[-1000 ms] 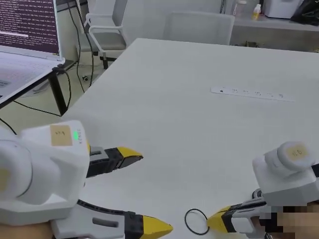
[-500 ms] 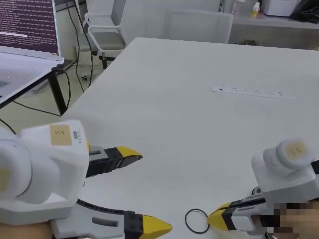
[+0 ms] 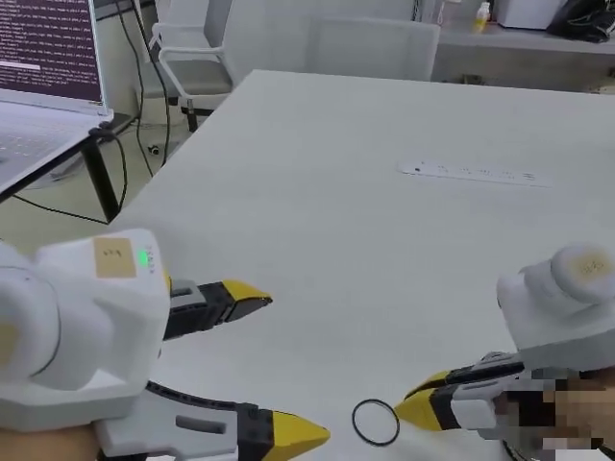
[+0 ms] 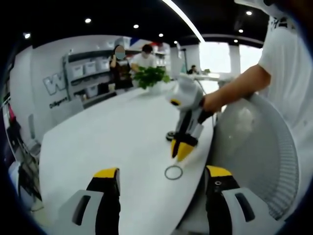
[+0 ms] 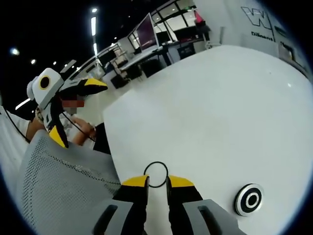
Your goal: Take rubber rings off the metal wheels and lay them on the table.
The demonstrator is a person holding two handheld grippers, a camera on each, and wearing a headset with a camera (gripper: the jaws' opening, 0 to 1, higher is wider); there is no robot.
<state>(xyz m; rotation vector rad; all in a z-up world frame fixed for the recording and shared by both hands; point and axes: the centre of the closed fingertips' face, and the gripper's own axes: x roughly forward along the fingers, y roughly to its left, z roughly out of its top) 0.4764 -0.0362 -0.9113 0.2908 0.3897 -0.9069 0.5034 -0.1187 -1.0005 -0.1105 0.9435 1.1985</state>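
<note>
A thin black rubber ring (image 3: 375, 423) (image 4: 173, 172) (image 5: 156, 174) lies flat on the white table (image 3: 365, 240) near its front edge. My right gripper (image 3: 411, 410) (image 5: 157, 183) is low at the ring's right side. Its jaws stand a narrow gap apart, and the ring's near rim lies in that gap. A round metal wheel (image 5: 251, 199) (image 4: 170, 136) sits on the table just beside this gripper. My left gripper (image 3: 274, 365) (image 4: 161, 178) hovers left of the ring, wide open and holding nothing.
A white power strip (image 3: 471, 174) lies further back on the table. A laptop with a lit screen (image 3: 43, 43) stands on a stand to the left, with cables below. Chairs (image 3: 370, 48) line the far edge. People and a plant (image 4: 150, 76) are behind the table.
The head camera has shifted a little. My right gripper's body has edged slightly to the right. The ring stays at its tips, and the left gripper holds still.
</note>
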